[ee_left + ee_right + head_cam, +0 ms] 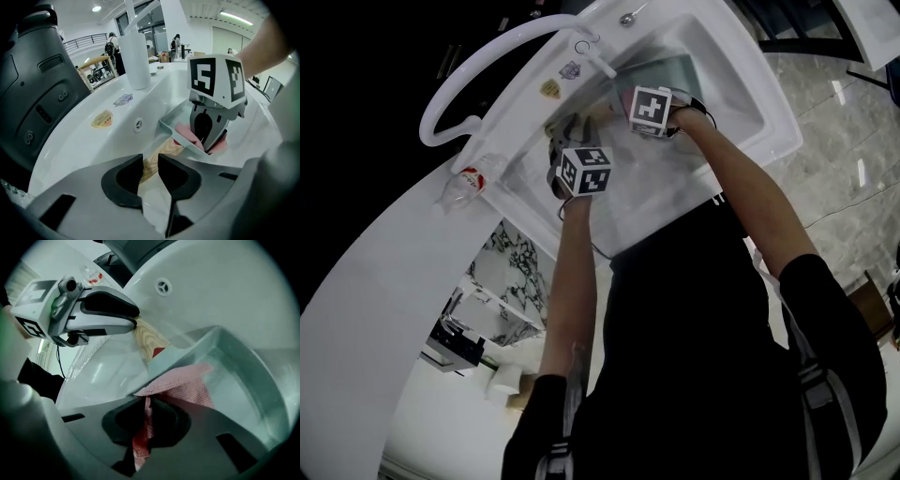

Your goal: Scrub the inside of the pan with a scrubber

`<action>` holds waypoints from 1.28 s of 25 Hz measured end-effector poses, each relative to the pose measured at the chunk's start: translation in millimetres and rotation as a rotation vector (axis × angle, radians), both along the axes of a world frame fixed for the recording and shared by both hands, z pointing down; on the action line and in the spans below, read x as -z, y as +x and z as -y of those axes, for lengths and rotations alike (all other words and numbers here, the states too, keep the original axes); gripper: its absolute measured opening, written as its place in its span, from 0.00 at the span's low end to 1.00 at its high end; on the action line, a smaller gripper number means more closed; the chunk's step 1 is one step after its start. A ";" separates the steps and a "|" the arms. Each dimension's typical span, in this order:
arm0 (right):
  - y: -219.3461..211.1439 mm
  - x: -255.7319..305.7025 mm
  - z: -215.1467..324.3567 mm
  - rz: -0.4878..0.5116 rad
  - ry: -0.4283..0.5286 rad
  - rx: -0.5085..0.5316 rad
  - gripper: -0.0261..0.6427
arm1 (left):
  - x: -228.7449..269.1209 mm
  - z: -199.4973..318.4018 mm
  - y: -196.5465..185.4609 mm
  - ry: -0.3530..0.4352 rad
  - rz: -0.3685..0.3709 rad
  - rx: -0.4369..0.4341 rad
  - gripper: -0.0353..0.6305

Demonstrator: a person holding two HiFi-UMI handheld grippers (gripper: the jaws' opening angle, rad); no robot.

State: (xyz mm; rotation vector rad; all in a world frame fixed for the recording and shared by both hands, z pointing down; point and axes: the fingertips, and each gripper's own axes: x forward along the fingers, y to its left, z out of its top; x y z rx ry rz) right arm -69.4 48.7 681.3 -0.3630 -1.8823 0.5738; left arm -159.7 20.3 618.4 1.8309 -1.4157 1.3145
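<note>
A grey square pan (248, 376) with a pale wooden handle (150, 341) lies in the white sink. My left gripper (150, 176) is shut on that handle (157, 157), which runs between its dark pads toward the pan rim (173, 129). My right gripper (147, 420) is shut on a pink mesh scrubber (180, 383), which is spread against the pan's inner floor near the handle side. The left gripper view shows the right gripper (211, 136) pointing down into the pan over the pink scrubber (185, 131). In the head view both marker cubes sit over the pan (670, 70).
The sink basin (750, 94) surrounds the pan, with a curved white faucet (478, 70) at its back rim and an overflow hole (138, 124) in the wall. A plastic bottle with a red label (469, 178) lies on the counter left of the sink.
</note>
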 end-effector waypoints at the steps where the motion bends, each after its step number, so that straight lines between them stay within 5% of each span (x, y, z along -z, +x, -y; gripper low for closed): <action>1: 0.0 0.2 -0.7 -0.001 -0.013 -0.006 0.09 | -0.1 0.1 -0.2 0.000 0.003 0.001 0.23; 9: 20.3 -2.1 6.1 -0.027 0.008 -0.050 0.09 | -0.5 -1.0 -1.5 -0.010 0.008 0.004 0.23; 24: 113.1 -20.9 34.3 -0.301 0.137 0.109 0.09 | -0.3 -0.9 -2.1 -0.016 0.031 0.007 0.23; 32: 123.1 -21.8 49.2 -0.336 0.264 0.105 0.09 | -0.5 -1.5 0.1 -0.020 0.012 0.005 0.23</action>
